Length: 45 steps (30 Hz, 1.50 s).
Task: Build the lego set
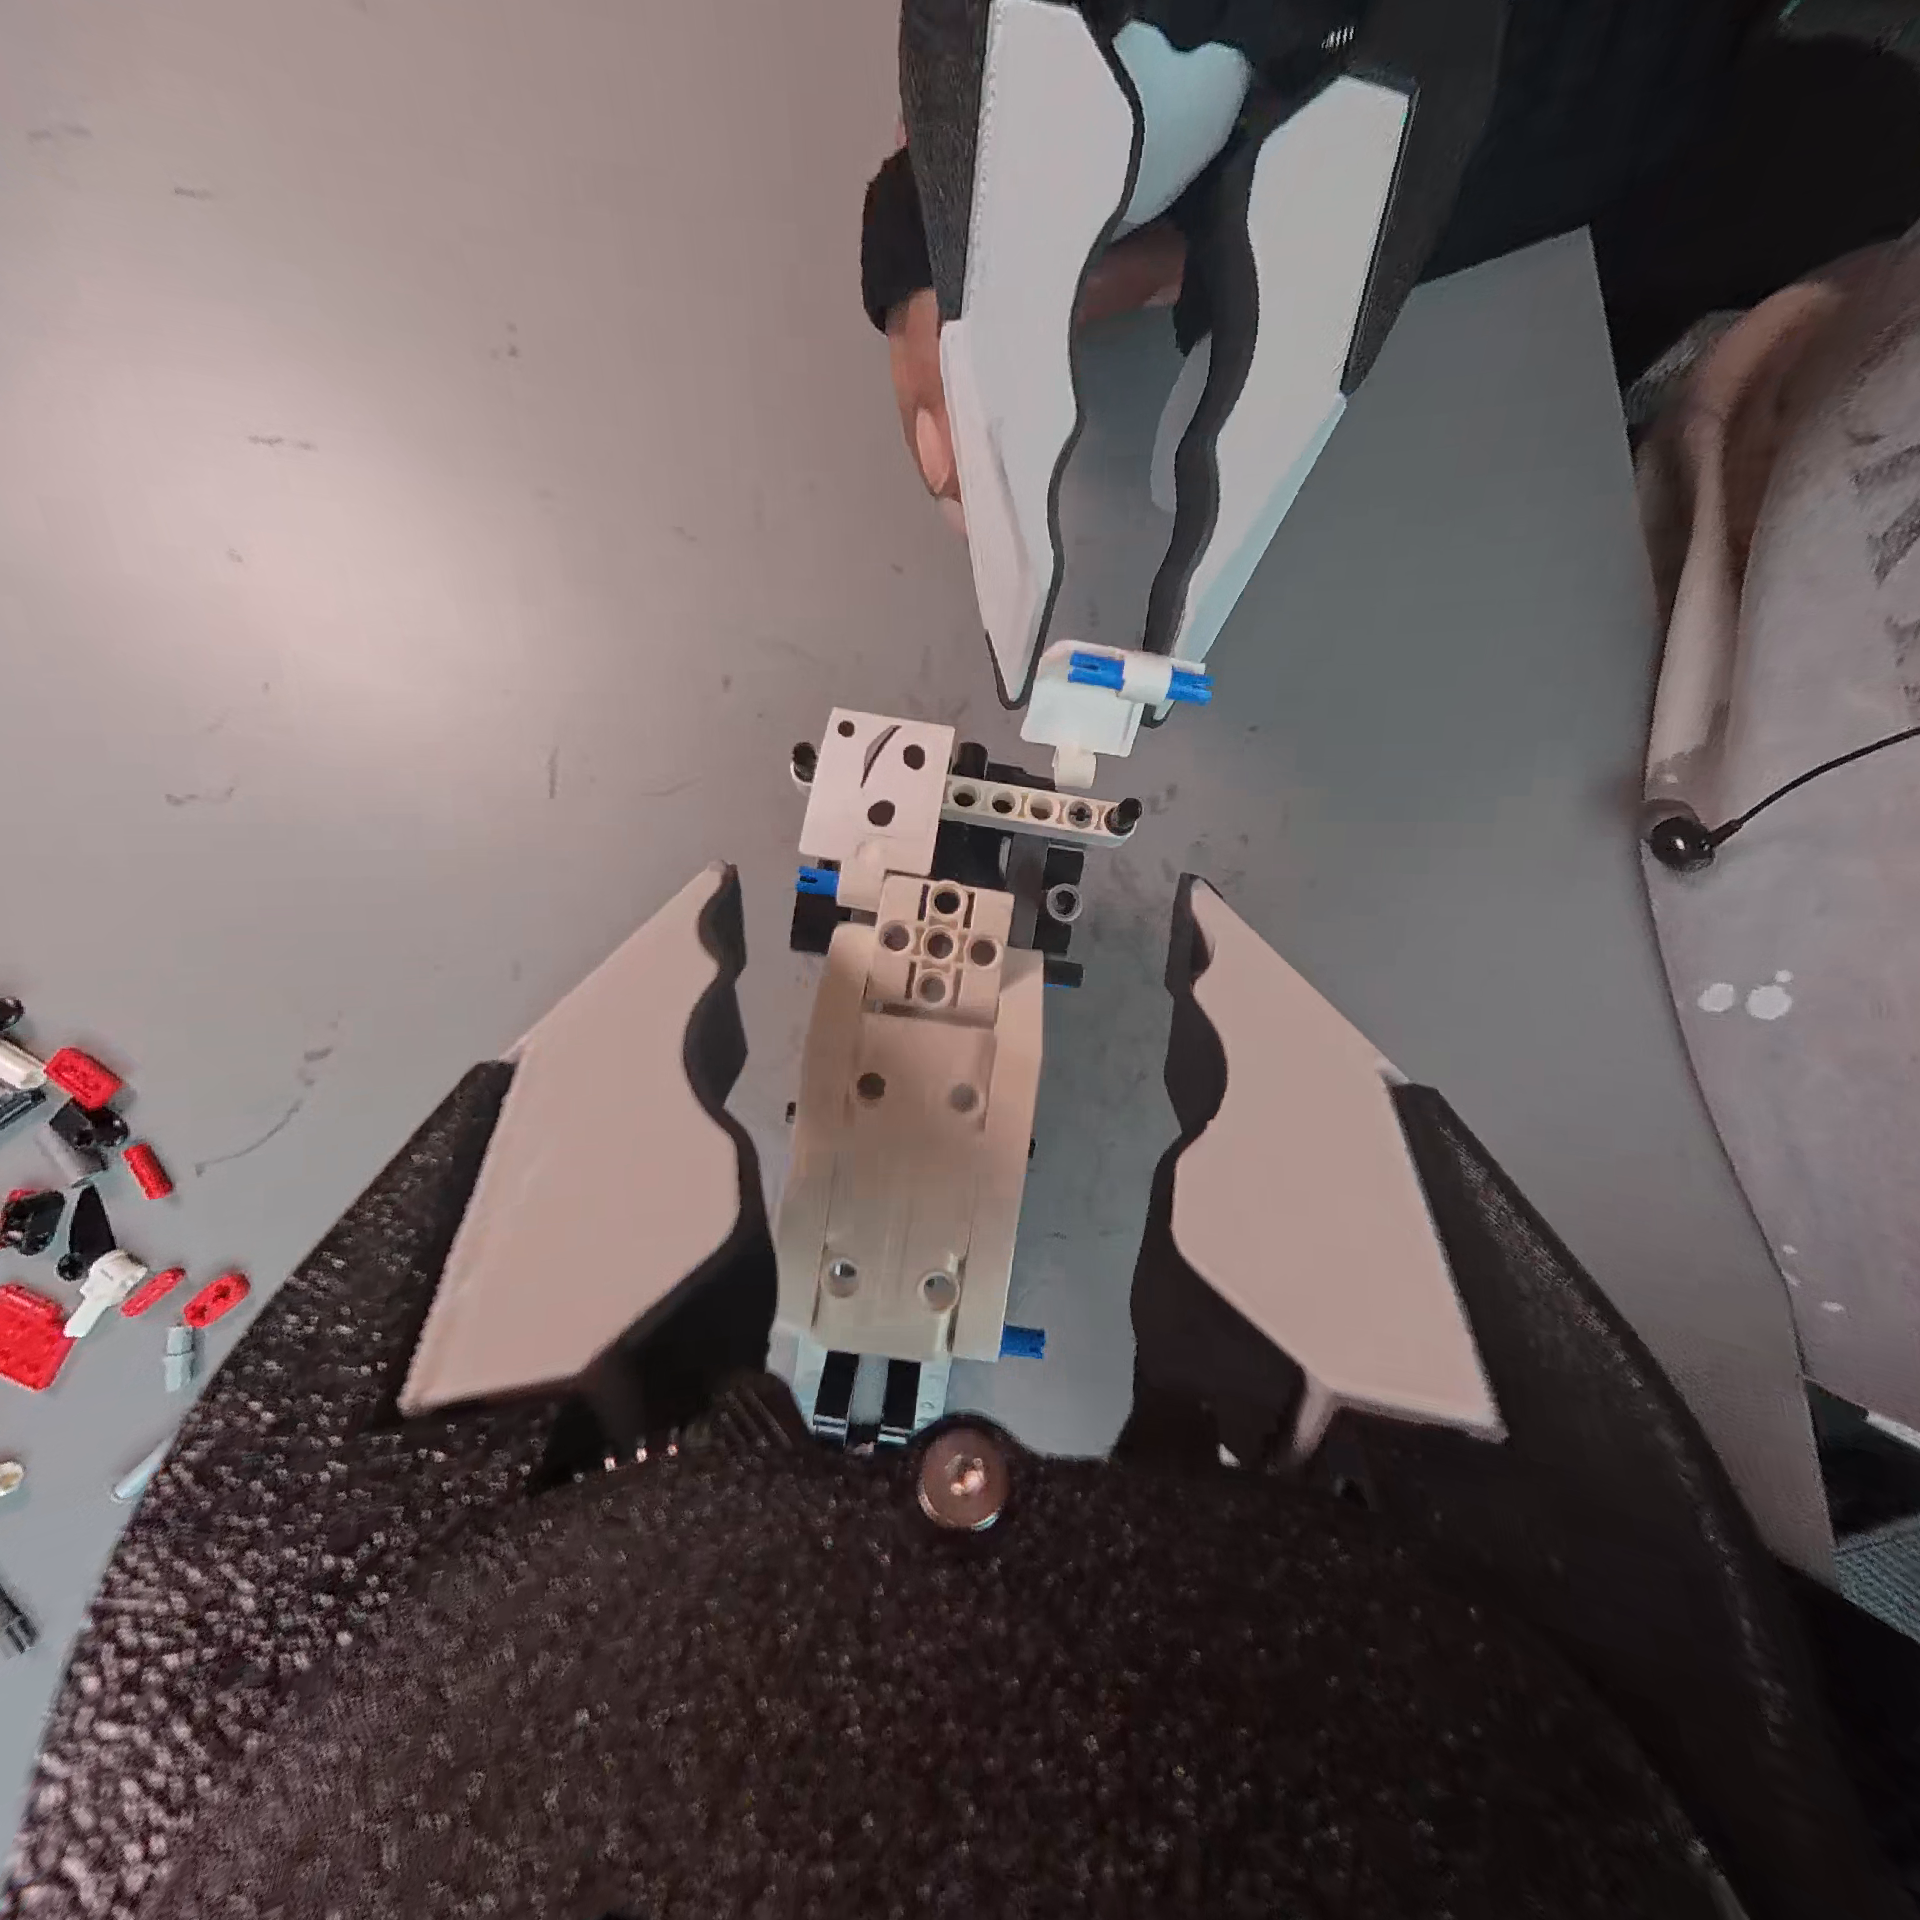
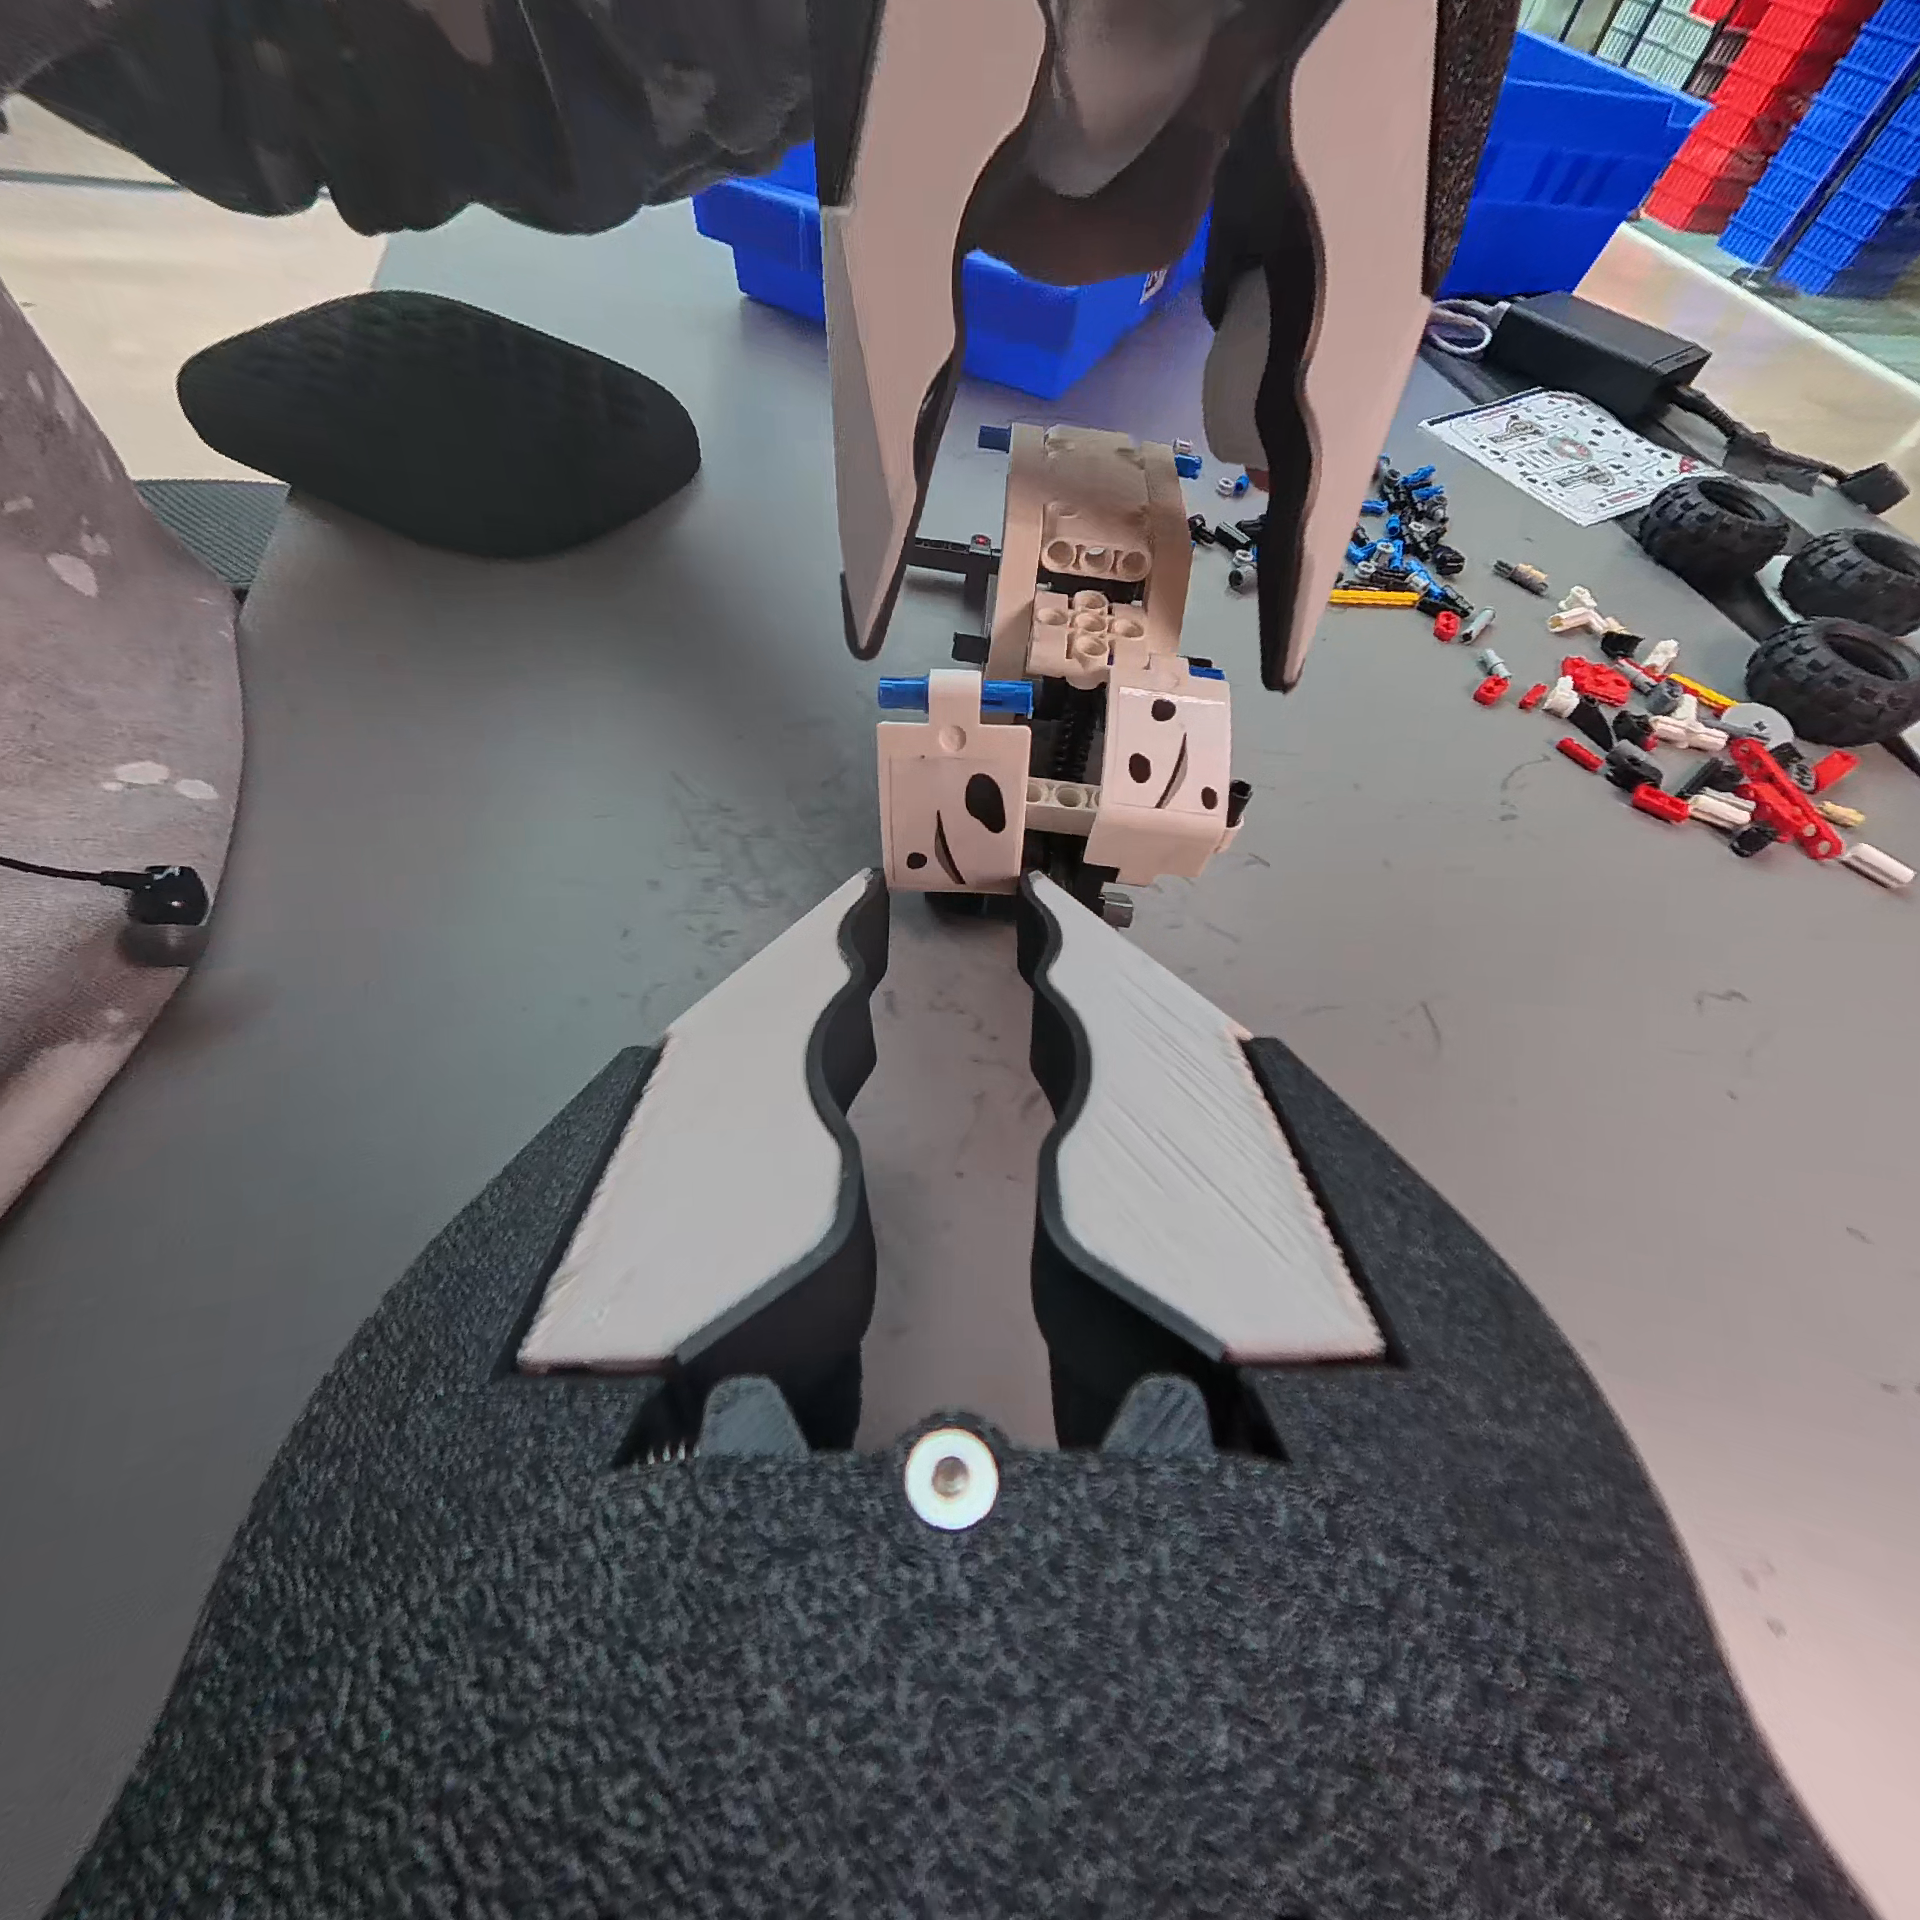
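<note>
The half-built white and black brick vehicle (image 1: 914, 1091) stands on the scuffed grey tabletop (image 1: 416, 520), lying lengthwise between the released, widely spread fingers of the left gripper (image 1: 956, 894), which do not touch it. At its far end the right gripper (image 2: 954, 883) grasps a small white spotted panel with blue pins (image 2: 951, 790) by its fingertips, holding it just beside the matching spotted panel (image 2: 1164, 774) already fixed on the vehicle. Loose red, black and white pieces (image 2: 1683, 748) and three black knobbly tyres (image 2: 1829, 623) lie scattered to the right, near a printed instruction sheet (image 2: 1548, 457).
</note>
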{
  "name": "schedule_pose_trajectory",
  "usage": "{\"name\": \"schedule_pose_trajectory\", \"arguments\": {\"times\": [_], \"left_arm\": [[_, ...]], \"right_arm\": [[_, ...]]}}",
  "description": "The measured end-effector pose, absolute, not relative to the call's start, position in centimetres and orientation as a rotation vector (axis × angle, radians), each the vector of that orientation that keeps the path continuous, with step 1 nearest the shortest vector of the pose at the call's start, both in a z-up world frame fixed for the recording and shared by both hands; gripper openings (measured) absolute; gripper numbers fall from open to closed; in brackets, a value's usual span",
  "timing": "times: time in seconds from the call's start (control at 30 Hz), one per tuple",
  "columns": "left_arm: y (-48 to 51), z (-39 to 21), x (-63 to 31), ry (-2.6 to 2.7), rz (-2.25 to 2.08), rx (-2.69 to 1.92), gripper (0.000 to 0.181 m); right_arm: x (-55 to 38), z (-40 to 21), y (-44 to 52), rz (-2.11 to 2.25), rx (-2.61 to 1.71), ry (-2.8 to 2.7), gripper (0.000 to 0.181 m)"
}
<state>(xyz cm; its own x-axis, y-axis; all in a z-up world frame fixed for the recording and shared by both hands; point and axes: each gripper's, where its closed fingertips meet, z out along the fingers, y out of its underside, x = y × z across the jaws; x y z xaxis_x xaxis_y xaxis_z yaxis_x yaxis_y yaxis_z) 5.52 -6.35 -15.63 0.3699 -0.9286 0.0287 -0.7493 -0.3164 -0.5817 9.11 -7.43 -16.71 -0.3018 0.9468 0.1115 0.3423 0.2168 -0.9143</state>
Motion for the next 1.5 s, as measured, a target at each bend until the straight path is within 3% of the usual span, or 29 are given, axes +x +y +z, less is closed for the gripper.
{"name": "schedule_pose_trajectory", "arguments": {"times": [0.23, 0.63, 1.5], "left_arm": [[-6.1, -17.6, 6.7, 1.522, -0.456, -2.175, 0.094], [-5.5, -18.9, 6.3, 1.504, -0.389, -2.191, 0.065], [-5.7, -18.8, 6.5, 1.482, -0.537, -2.136, 0.061]], "right_arm": [[9.1, -16.9, -7.7, 1.100, -1.216, -1.790, 0.024], [8.5, -17.1, -7.3, 1.065, -1.274, -1.750, 0.023], [8.9, -17.2, -7.0, 1.123, -1.221, -1.827, 0.023]]}}
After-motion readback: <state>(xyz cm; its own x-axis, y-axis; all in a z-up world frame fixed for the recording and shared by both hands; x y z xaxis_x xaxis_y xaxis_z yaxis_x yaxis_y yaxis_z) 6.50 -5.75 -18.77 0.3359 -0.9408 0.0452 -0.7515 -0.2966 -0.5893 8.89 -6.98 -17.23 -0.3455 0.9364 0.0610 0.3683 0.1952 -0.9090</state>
